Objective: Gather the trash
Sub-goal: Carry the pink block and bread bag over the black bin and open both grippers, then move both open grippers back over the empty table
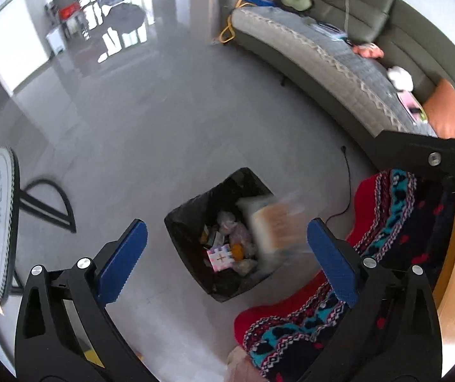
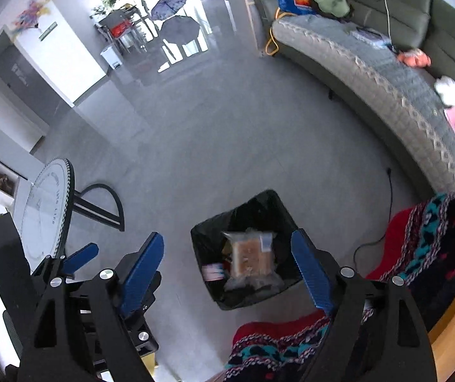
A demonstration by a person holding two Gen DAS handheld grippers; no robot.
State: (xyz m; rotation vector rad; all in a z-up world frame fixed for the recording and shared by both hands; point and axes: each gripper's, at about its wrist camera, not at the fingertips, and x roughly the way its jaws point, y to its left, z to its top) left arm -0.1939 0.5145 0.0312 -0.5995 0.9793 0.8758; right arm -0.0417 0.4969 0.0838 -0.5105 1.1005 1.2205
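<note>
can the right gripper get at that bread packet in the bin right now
Probably yes: the right gripper is open above the bin, and the bread packet lies on top of the trash, nothing covering it.

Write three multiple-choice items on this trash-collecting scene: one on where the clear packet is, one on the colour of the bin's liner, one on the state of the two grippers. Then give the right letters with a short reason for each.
1. Where is the clear packet of brown food?
A. on the sofa
B. over the open trash bin
C. on the round table

2. What colour is the liner of the trash bin?
A. black
B. white
C. blue

3. How do the left gripper and the right gripper stand?
A. both shut on the packet
B. left shut, right open
C. both open, nothing between the pads

Answers:
1 B: in both wrist views the blurred packet shows against the bin's opening, clear of either gripper.
2 A: a black bag lines the rim and walls.
3 C: in each view the blue pads stand wide apart, touching nothing.
</note>
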